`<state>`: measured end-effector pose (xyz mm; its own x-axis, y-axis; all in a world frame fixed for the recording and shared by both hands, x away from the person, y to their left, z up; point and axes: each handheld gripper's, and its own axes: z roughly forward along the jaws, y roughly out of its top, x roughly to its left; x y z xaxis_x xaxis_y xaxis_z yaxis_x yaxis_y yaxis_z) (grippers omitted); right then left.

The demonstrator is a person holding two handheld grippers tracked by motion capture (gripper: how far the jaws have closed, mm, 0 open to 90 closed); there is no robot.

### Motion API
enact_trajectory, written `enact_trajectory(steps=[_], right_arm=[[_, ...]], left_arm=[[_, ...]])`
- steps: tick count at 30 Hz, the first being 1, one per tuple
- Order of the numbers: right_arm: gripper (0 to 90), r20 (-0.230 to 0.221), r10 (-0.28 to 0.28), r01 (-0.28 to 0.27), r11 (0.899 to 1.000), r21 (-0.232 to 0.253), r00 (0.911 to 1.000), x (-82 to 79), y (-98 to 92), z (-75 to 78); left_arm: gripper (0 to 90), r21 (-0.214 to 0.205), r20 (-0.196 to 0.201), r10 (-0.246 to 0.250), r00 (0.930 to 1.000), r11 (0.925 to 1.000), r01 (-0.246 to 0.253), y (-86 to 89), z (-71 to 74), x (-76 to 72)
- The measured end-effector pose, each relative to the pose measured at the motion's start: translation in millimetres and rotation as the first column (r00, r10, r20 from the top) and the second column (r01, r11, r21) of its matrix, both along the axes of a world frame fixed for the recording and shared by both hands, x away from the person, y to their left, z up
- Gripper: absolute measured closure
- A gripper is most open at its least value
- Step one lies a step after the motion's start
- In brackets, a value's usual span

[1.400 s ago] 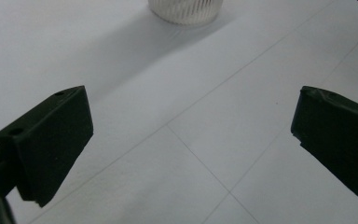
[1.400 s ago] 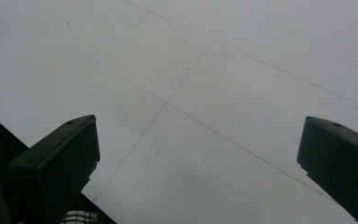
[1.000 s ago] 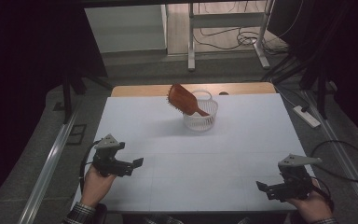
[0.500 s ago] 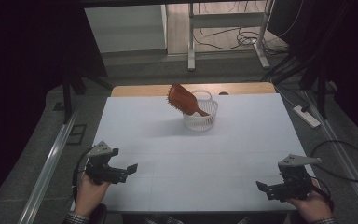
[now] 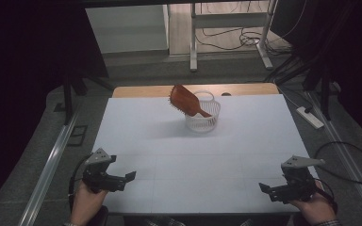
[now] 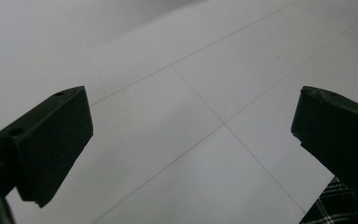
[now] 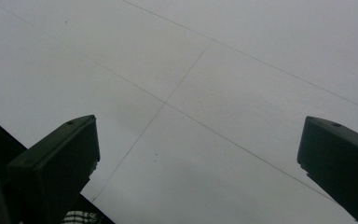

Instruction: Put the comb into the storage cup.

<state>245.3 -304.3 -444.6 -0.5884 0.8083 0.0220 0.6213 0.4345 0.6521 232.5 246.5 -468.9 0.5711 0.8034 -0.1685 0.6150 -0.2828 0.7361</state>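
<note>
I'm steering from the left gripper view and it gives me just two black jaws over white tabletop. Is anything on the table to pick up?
Observer: Yes, a brown wooden hairbrush leans in a white wire basket at the table's far middle.
Operator: Where is my left gripper?
Observer: The left gripper sits at the near left edge, jaws apart.
Operator: And the other one?
Observer: The right gripper is at the near right edge, jaws wide apart in its own view, nothing between them.
</note>
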Motion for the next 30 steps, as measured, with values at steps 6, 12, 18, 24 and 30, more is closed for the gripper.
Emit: enact_trajectory(steps=[6,12,18,24,30], right_arm=[[0.0,0.001,0.000,0.000,1.000,-0.001,1.0000,0.0,0.0,0.0],[0.0,0.000,0.001,-0.001,1.000,-0.003,1.0000,0.1,0.2,0.1],[0.0,0.001,0.001,-0.001,1.000,-0.003,1.0000,0.1,0.4,0.2],[0.0,0.002,0.000,0.000,1.000,-0.004,1.0000,0.3,0.5,0.2],[0.0,0.000,0.001,-0.001,1.000,-0.008,1.0000,0.6,0.7,0.1]], left_arm=[[0.0,0.014,-0.005,0.005,1.0000,0.9999,-0.005,0.4,-1.2,-5.2],[0.0,0.017,0.003,0.011,0.9999,0.9998,-0.011,2.3,-0.2,-10.4],[0.0,0.026,0.007,0.019,0.9998,0.9995,-0.019,2.9,0.4,-14.0],[0.0,0.037,0.005,0.026,0.9997,0.9990,-0.026,3.3,1.0,-18.0],[0.0,0.047,-0.001,0.028,0.9996,0.9985,-0.028,2.6,1.2,-18.2]])
